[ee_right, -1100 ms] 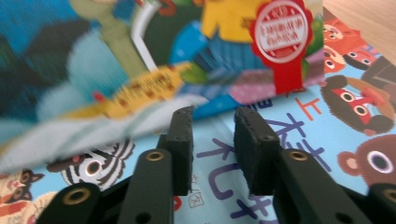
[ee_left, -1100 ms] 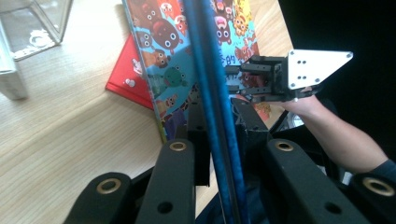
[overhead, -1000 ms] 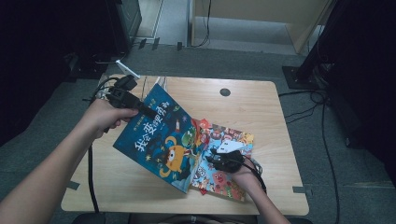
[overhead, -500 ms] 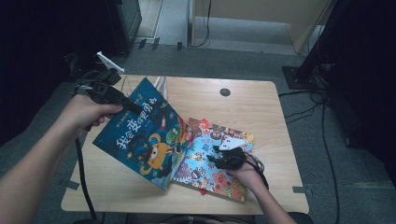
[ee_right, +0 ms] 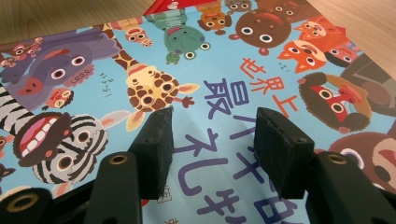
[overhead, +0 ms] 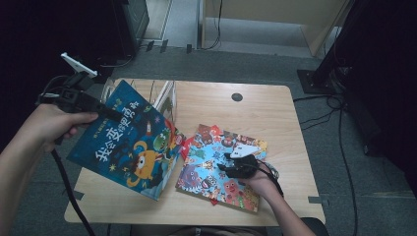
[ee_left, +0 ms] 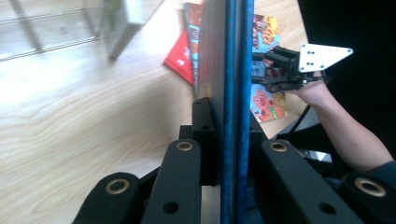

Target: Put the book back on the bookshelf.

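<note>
- High view: the left gripper [overhead: 105,111] pinches the top edge of a big blue book [overhead: 129,142] and holds it tilted, with its low corner near the front of the wooden table [overhead: 275,105]. The blue book hides part of a clear rack [overhead: 162,96] behind it
- High view: the right gripper [overhead: 231,161] sits over a book with animal faces [overhead: 211,169], which lies flat on the table just right of the blue book. Its jaws are too small and dark here to tell how they stand. A red book [overhead: 183,147] peeks out from under the animal book
- Left gripper view: both jaws press on the blue book [ee_left: 236,93], seen edge-on, so its cover is hidden. It cuts off the things behind it. The right gripper [ee_left: 273,70] shows far off; the rack [ee_left: 70,28] is blurry, maybe with a book in it
- Right gripper view: the jaws have just been opening and stand apart with nothing between them, low over the animal book [ee_right: 224,98], whose edges run out of the picture
</note>
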